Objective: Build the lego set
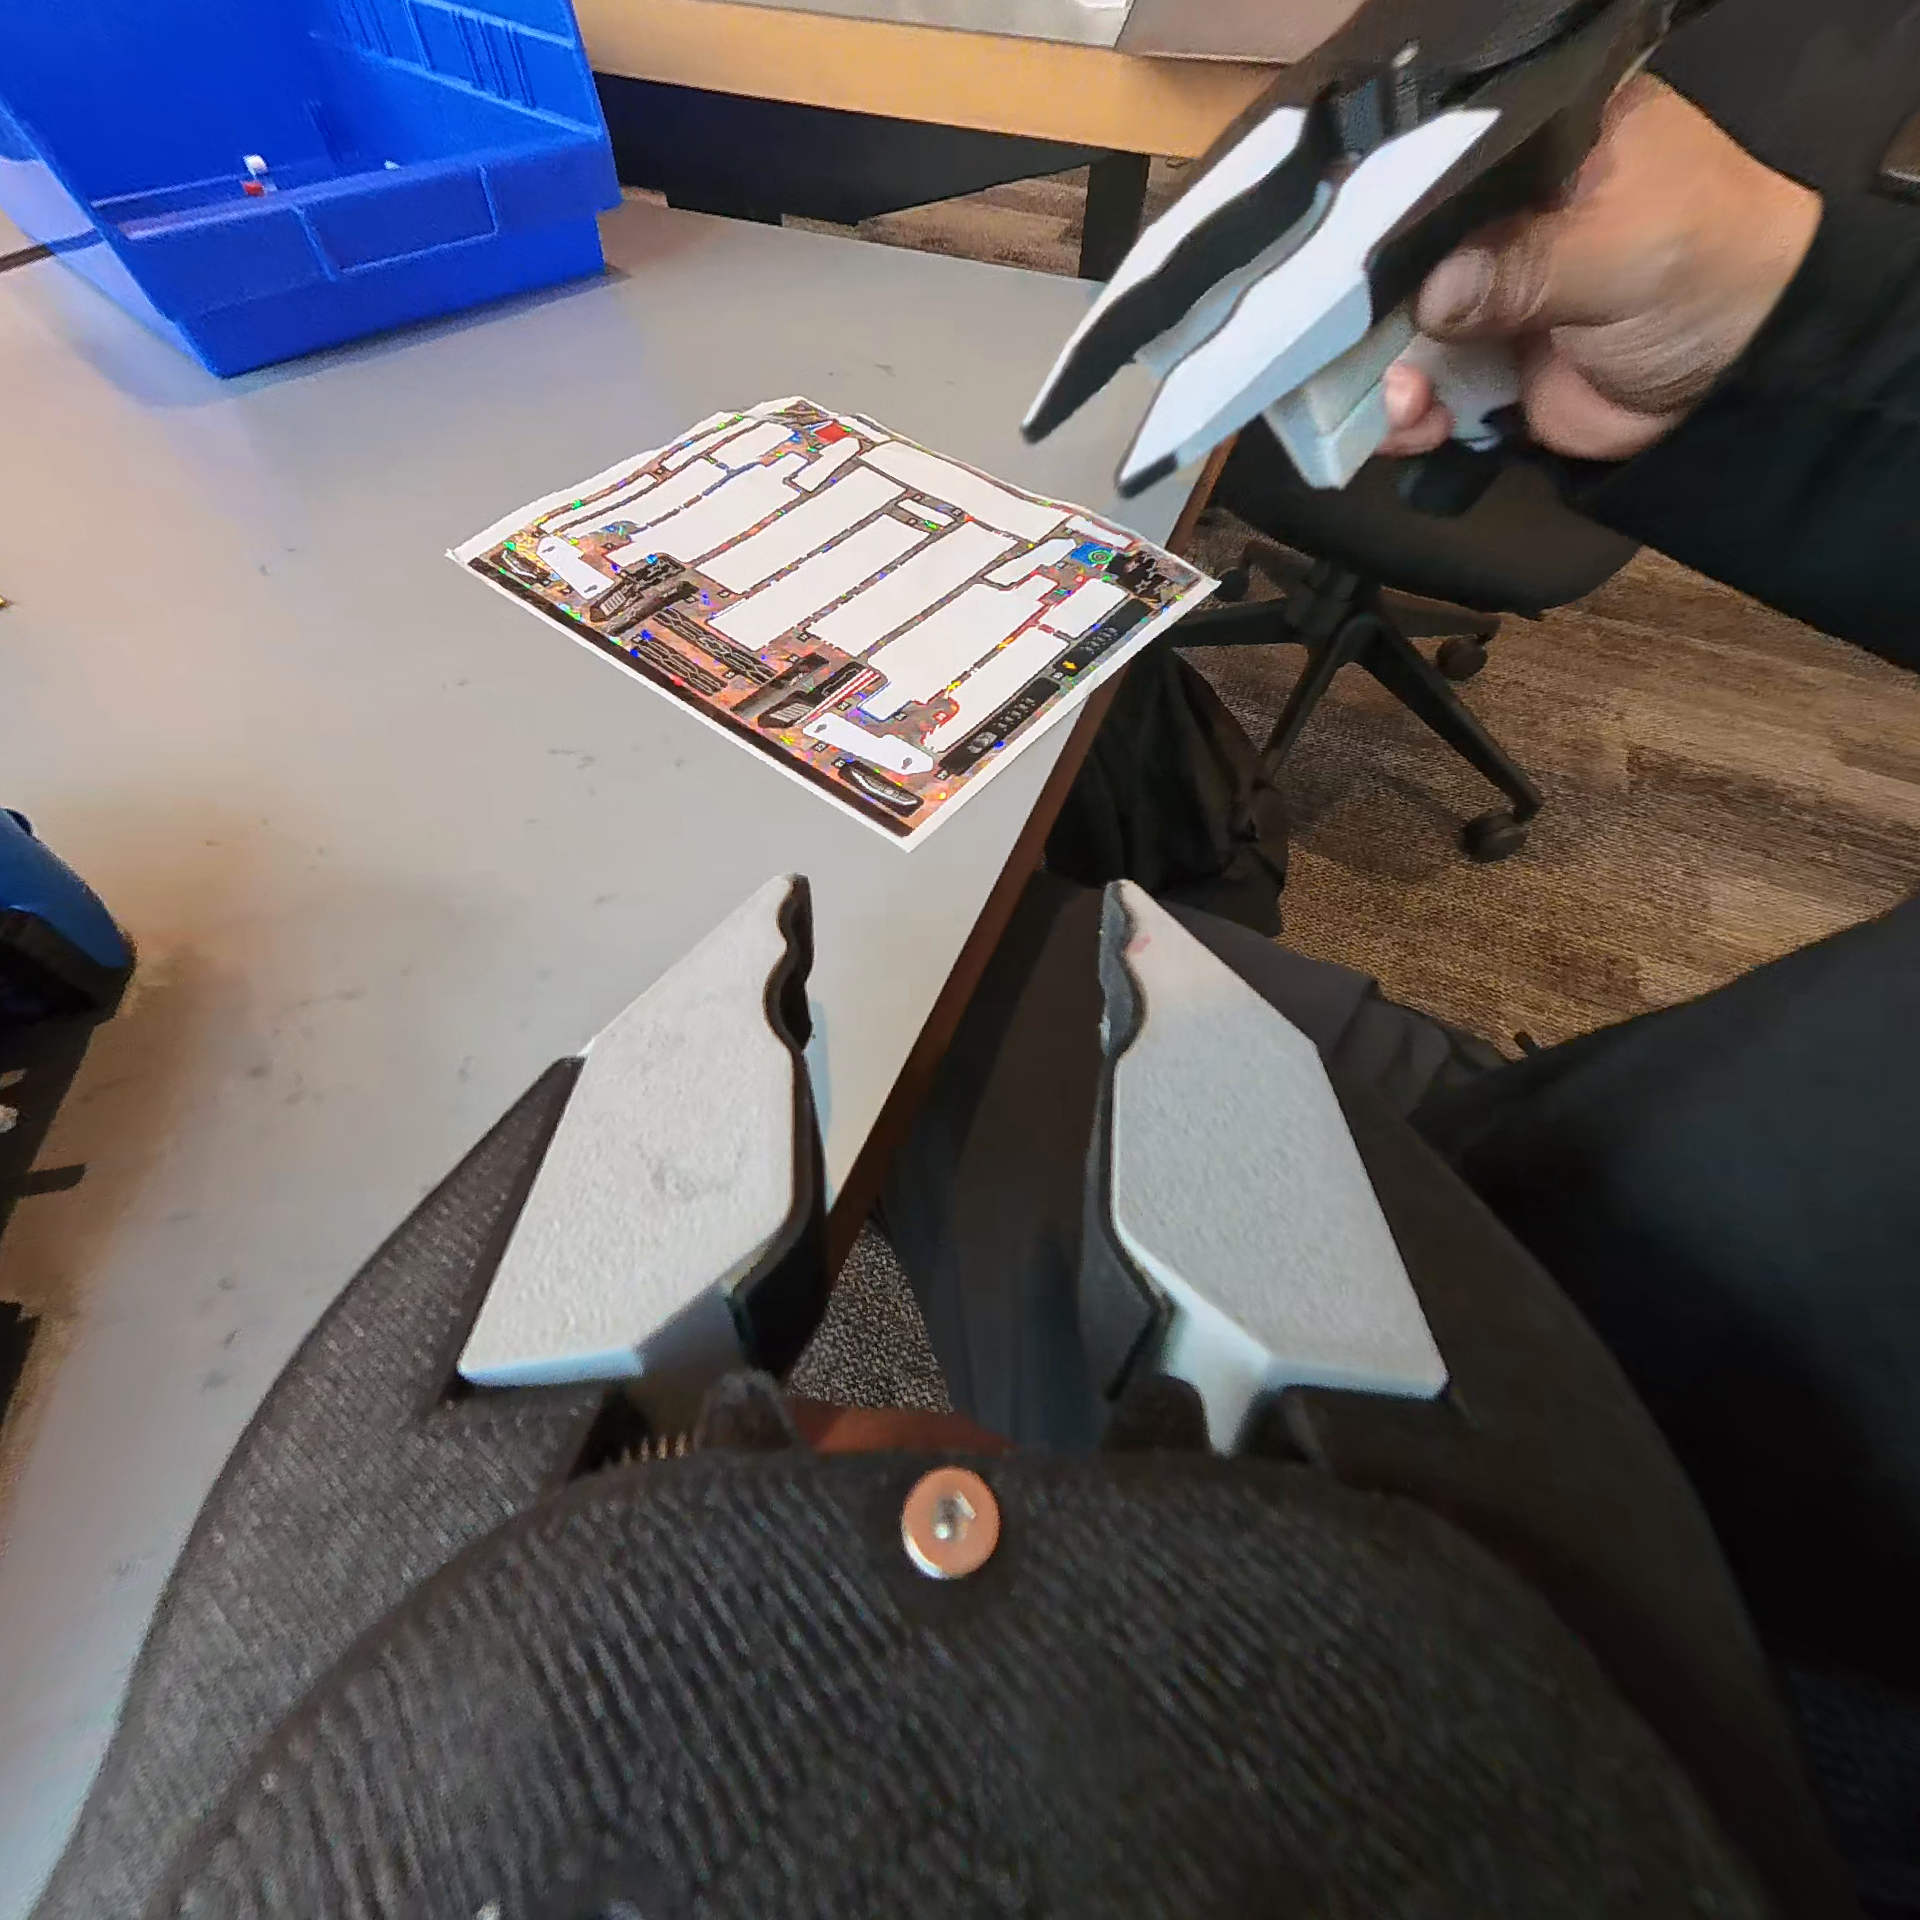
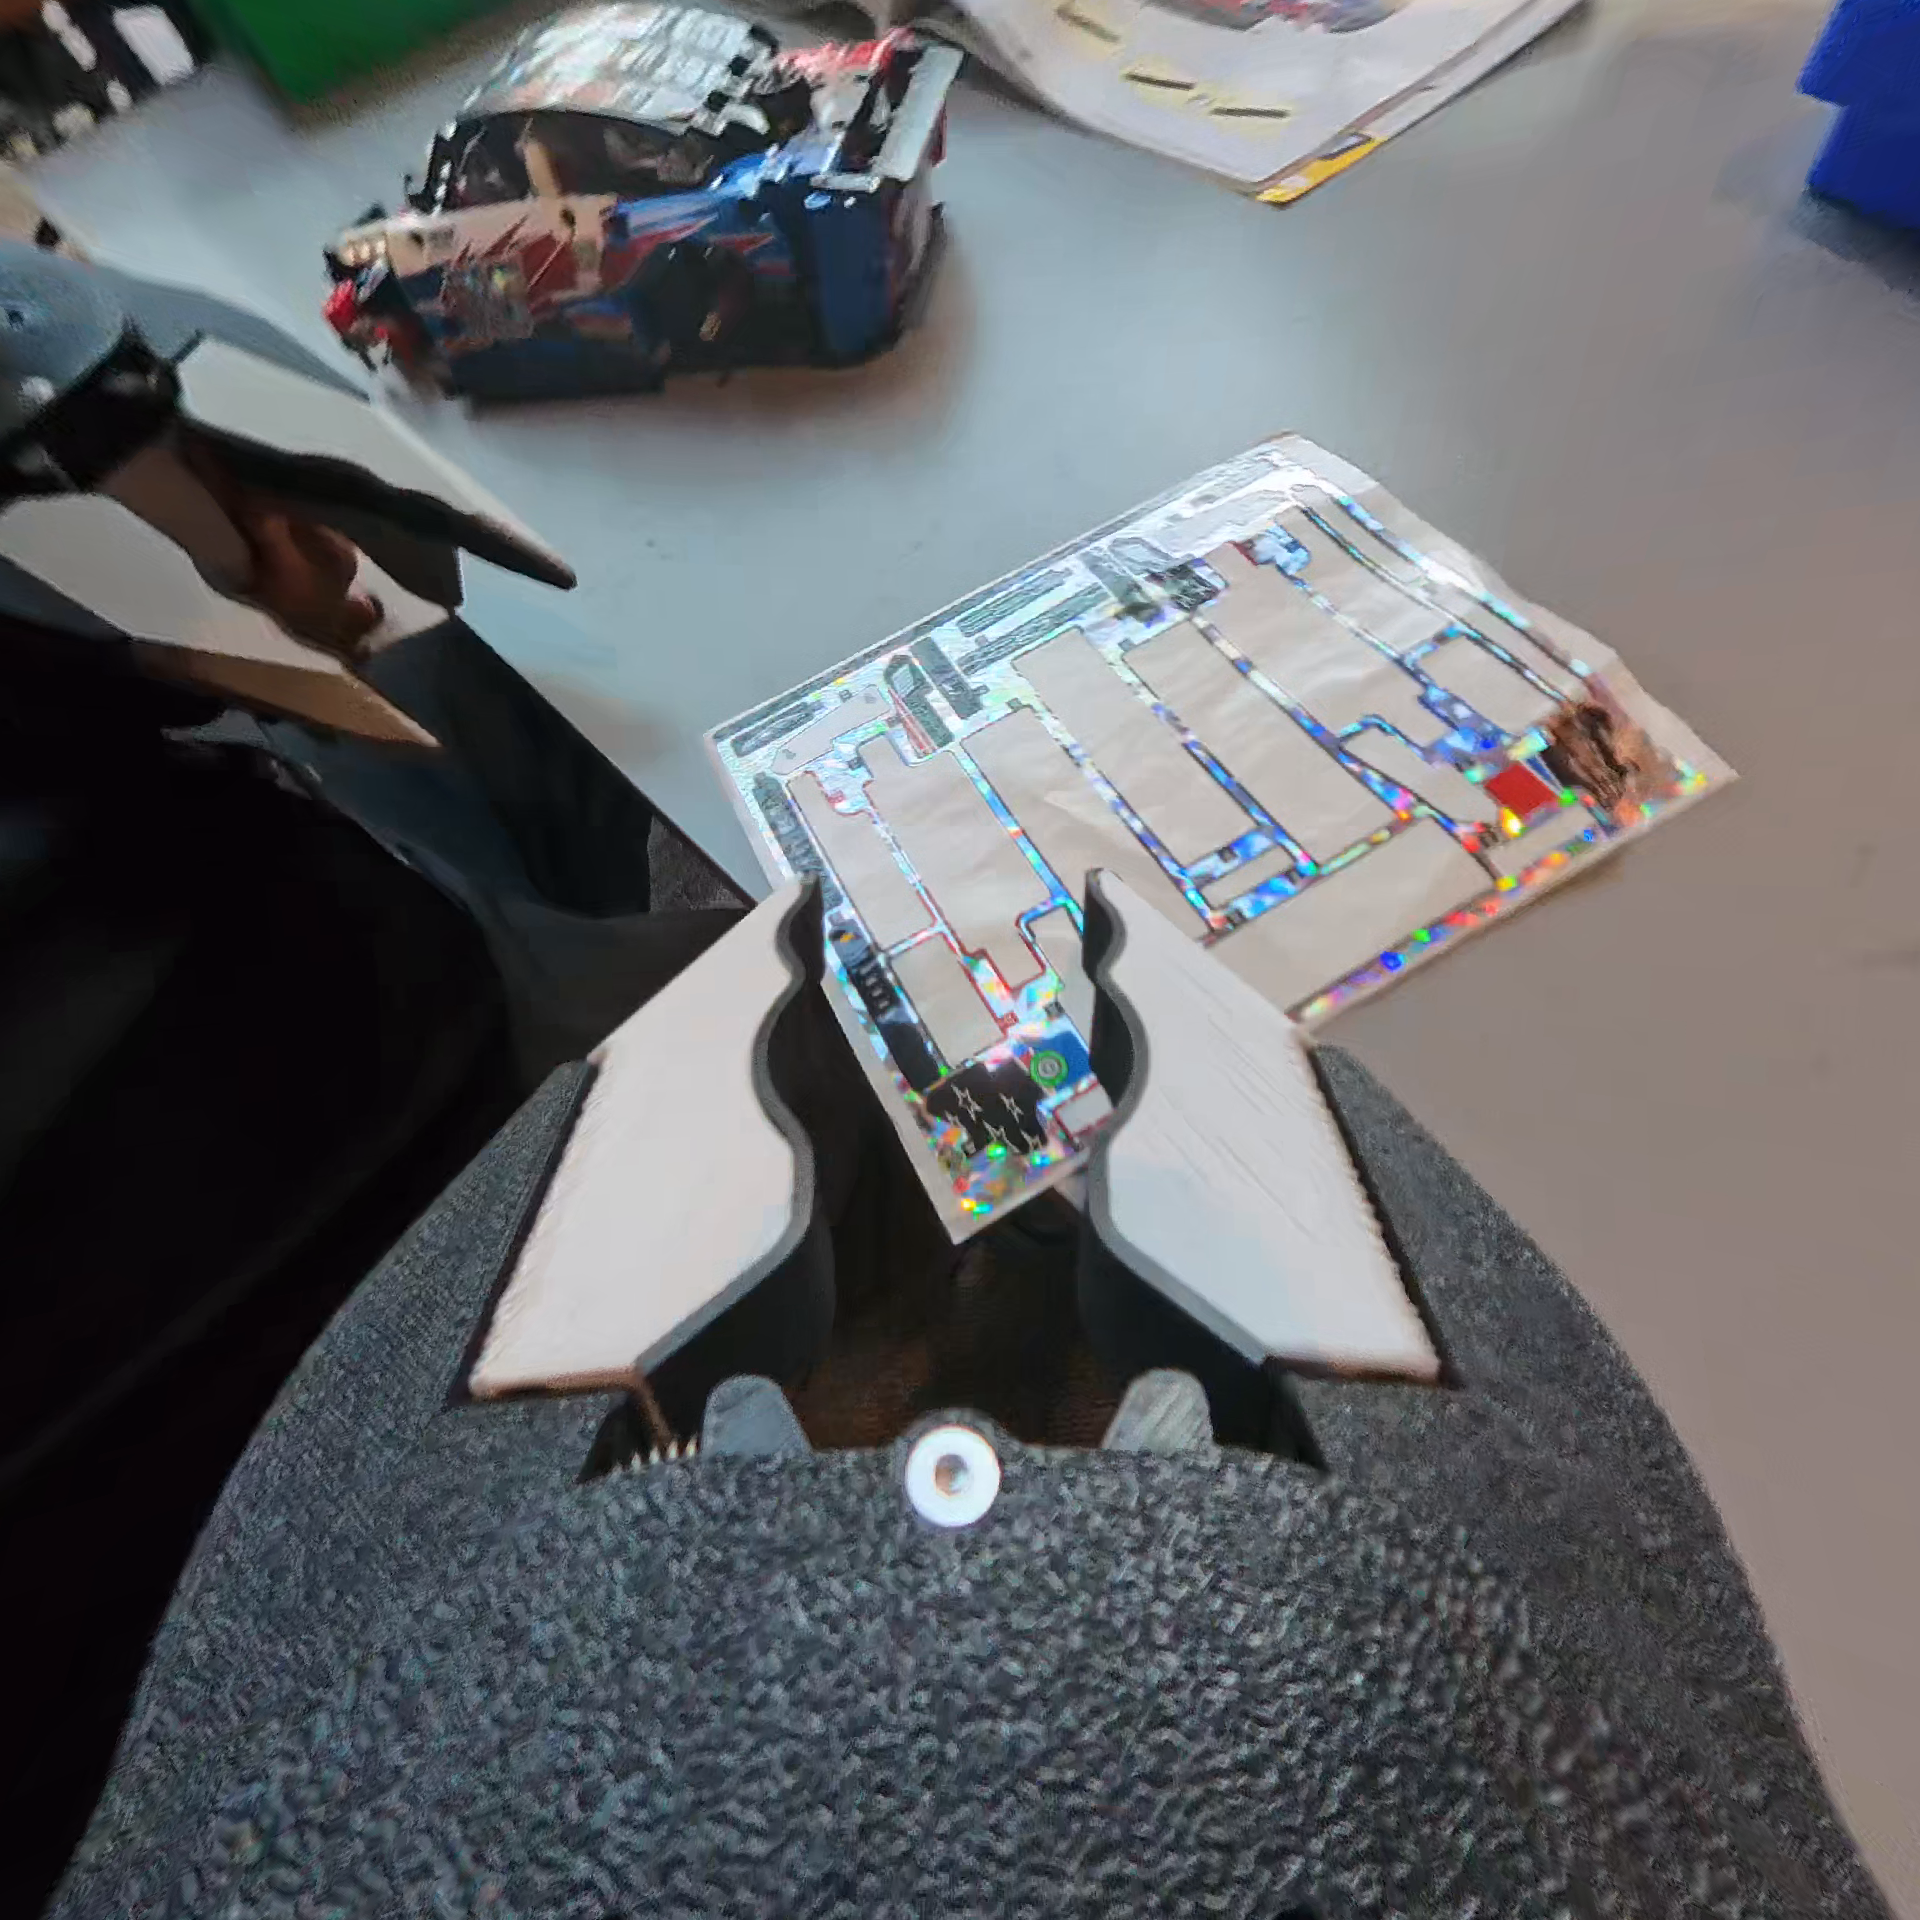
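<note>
A shiny holographic sticker sheet (image 1: 831, 613) with most stickers peeled off lies on the grey table (image 1: 312, 727), one corner past the table edge. My left gripper (image 1: 956, 904) is open and empty, hovering over the table edge short of the sheet. My right gripper (image 2: 951, 894) is open, with the overhanging corner of the sheet (image 2: 1195, 779) showing between its fingers, untouched as far as I can see. It also shows in the left wrist view (image 1: 1086, 457), above the sheet's right side. A blue, red and white Lego car (image 2: 665, 229) stands farther back.
A blue bin (image 1: 312, 177) sits at the table's far corner. An open instruction booklet (image 2: 1247, 73) lies behind the sheet. The left gripper (image 2: 504, 660) shows at the left of the right wrist view. An office chair (image 1: 1382, 623) and the person's legs are beside the table edge.
</note>
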`<action>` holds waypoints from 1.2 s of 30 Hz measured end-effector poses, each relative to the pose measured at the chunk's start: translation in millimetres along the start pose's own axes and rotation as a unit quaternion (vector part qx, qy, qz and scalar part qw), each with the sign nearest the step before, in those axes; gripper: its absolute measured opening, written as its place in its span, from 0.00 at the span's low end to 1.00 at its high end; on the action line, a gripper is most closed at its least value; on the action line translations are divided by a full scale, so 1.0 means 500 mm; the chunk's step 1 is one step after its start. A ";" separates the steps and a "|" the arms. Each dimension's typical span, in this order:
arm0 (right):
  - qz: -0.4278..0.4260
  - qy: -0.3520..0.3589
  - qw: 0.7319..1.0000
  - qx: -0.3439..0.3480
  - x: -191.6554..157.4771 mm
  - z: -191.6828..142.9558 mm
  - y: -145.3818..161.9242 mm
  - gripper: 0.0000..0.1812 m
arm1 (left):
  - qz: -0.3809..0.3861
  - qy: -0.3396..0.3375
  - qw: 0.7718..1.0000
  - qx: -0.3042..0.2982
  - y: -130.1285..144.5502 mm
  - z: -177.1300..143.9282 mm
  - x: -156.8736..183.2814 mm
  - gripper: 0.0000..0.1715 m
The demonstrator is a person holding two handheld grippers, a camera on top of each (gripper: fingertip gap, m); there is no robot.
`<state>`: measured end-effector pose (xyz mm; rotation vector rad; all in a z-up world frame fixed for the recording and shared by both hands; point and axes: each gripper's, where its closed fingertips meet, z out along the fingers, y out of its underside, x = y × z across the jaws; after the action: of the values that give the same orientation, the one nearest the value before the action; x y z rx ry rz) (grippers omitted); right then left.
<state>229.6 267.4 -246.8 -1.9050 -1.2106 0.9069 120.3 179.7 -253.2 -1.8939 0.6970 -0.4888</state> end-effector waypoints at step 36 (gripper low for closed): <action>0.335 0.000 0.942 0.029 0.030 -0.003 0.085 0.02 | 0.011 0.012 1.000 -0.019 0.012 0.017 0.045 0.30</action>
<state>254.4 267.4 -284.3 -2.3039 -0.5031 1.2627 140.6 168.7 -261.5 -1.9159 0.7465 -0.4876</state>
